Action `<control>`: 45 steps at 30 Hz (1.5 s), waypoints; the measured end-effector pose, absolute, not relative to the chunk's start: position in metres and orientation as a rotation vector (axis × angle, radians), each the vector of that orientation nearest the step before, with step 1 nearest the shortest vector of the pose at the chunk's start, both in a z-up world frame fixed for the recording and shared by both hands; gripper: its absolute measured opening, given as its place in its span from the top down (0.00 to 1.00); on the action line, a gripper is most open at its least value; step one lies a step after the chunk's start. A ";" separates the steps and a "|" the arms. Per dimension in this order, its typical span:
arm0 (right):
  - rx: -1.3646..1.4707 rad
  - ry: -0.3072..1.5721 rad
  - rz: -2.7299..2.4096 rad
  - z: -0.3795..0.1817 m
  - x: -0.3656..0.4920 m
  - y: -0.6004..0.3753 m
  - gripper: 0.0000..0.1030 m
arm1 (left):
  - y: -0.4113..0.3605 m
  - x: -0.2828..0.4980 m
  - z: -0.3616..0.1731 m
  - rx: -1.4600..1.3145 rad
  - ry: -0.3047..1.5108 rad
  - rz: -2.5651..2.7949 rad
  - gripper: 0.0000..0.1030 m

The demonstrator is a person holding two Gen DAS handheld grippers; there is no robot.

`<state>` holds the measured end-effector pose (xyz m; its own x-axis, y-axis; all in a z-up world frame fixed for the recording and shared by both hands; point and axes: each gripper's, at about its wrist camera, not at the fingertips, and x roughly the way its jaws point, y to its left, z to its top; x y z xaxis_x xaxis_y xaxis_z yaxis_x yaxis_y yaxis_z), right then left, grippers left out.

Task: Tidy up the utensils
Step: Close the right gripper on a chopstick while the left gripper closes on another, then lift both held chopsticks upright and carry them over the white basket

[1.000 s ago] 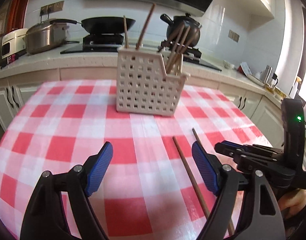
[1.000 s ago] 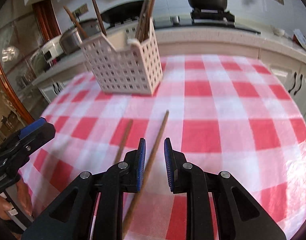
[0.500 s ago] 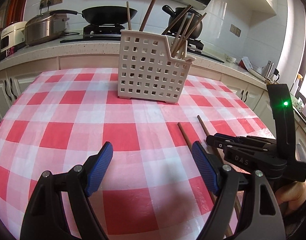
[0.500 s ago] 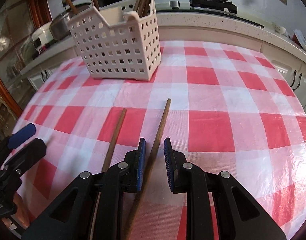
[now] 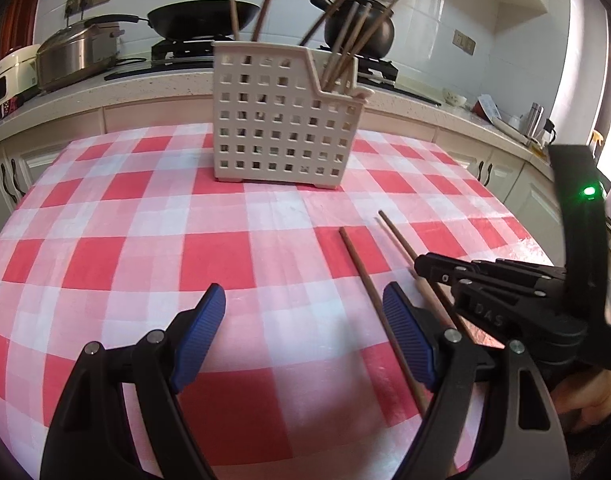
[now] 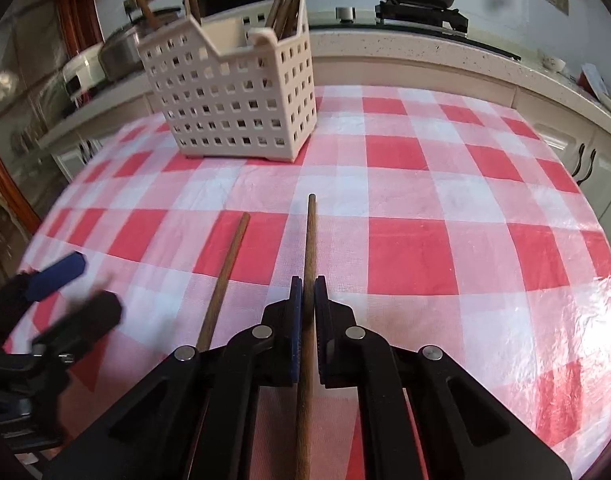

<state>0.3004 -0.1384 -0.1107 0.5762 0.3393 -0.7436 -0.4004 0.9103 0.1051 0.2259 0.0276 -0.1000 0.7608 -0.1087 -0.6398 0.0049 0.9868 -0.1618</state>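
Note:
A white perforated basket (image 6: 233,92) (image 5: 281,120) stands at the far side of the red-checked tablecloth (image 6: 405,248), with several wooden chopsticks upright in it. Two brown chopsticks lie on the cloth in front. My right gripper (image 6: 308,284) (image 5: 425,266) is closing its jaws tight onto the right chopstick (image 6: 311,236) (image 5: 397,236), with the blue pads pressing its shaft. The other chopstick (image 6: 227,276) (image 5: 361,272) lies loose just to the left. My left gripper (image 5: 303,312) (image 6: 65,292) hovers open over the cloth with nothing between its fingers, beside that loose chopstick.
Behind the table runs a kitchen counter (image 5: 145,88) with a steel cooker (image 5: 73,56), a wok (image 5: 201,20) and a black pot (image 5: 361,24) on the stove. White cabinets (image 5: 1,184) stand below. A person's hand (image 5: 589,392) holds the right gripper.
The right gripper's jaws have shut on the right chopstick, which now points straight ahead between them. Both views have tilted slightly, with the basket seen closer and higher.

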 end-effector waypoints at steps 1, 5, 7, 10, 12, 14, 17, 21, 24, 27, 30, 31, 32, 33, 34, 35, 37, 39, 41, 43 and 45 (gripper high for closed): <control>-0.064 0.844 0.444 -0.109 0.298 -0.142 0.94 | 0.023 0.228 -0.101 -0.148 0.710 -0.066 0.24; -0.025 0.836 0.461 -0.105 0.294 -0.155 0.94 | 0.004 0.237 -0.105 -0.122 0.745 -0.080 0.25; -0.007 0.833 0.462 -0.102 0.295 -0.160 0.94 | -0.006 0.243 -0.108 -0.101 0.767 -0.076 0.25; 0.013 0.827 0.469 -0.098 0.294 -0.171 0.94 | -0.017 0.254 -0.112 -0.080 0.801 -0.071 0.34; 0.023 0.823 0.477 -0.096 0.292 -0.177 0.94 | -0.023 0.259 -0.116 -0.075 0.826 -0.070 0.40; 0.029 0.820 0.486 -0.095 0.291 -0.181 0.94 | -0.027 0.263 -0.118 -0.071 0.840 -0.066 0.48; 0.036 0.819 0.500 -0.096 0.291 -0.185 0.94 | -0.033 0.267 -0.121 -0.062 0.855 -0.058 0.56; 0.050 0.822 0.509 -0.096 0.293 -0.191 0.94 | -0.036 0.270 -0.122 -0.053 0.865 -0.031 0.66; 0.051 0.824 0.515 -0.097 0.294 -0.192 0.94 | -0.036 0.271 -0.123 -0.056 0.865 -0.009 0.73; 0.047 0.828 0.518 -0.098 0.294 -0.192 0.94 | -0.035 0.271 -0.122 -0.060 0.865 0.008 0.80; 0.042 0.828 0.522 -0.099 0.294 -0.191 0.94 | -0.033 0.272 -0.122 -0.064 0.866 0.018 0.88; 0.041 0.828 0.523 -0.099 0.294 -0.191 0.94 | -0.034 0.272 -0.122 -0.061 0.867 0.019 0.90; 0.039 0.828 0.523 -0.099 0.294 -0.191 0.94 | -0.035 0.272 -0.122 -0.058 0.867 0.020 0.91; 0.039 0.828 0.523 -0.099 0.294 -0.191 0.94 | -0.035 0.272 -0.122 -0.054 0.868 0.021 0.91; 0.040 0.829 0.522 -0.099 0.293 -0.192 0.94 | -0.035 0.272 -0.122 -0.053 0.867 0.022 0.92; 0.041 0.829 0.521 -0.099 0.293 -0.192 0.94 | -0.034 0.272 -0.122 -0.057 0.867 0.021 0.92; 0.044 0.827 0.521 -0.098 0.292 -0.192 0.94 | -0.031 0.272 -0.122 -0.076 0.865 0.013 0.93; 0.043 0.822 0.522 -0.096 0.290 -0.191 0.94 | -0.028 0.271 -0.122 -0.096 0.861 0.001 0.94; 0.041 0.813 0.525 -0.093 0.288 -0.191 0.94 | -0.028 0.269 -0.119 -0.088 0.842 0.001 0.95; 0.041 0.799 0.529 -0.088 0.286 -0.190 0.94 | -0.028 0.264 -0.113 -0.087 0.822 -0.006 0.95; 0.047 0.783 0.534 -0.082 0.285 -0.190 0.94 | -0.027 0.259 -0.105 -0.096 0.802 -0.012 0.95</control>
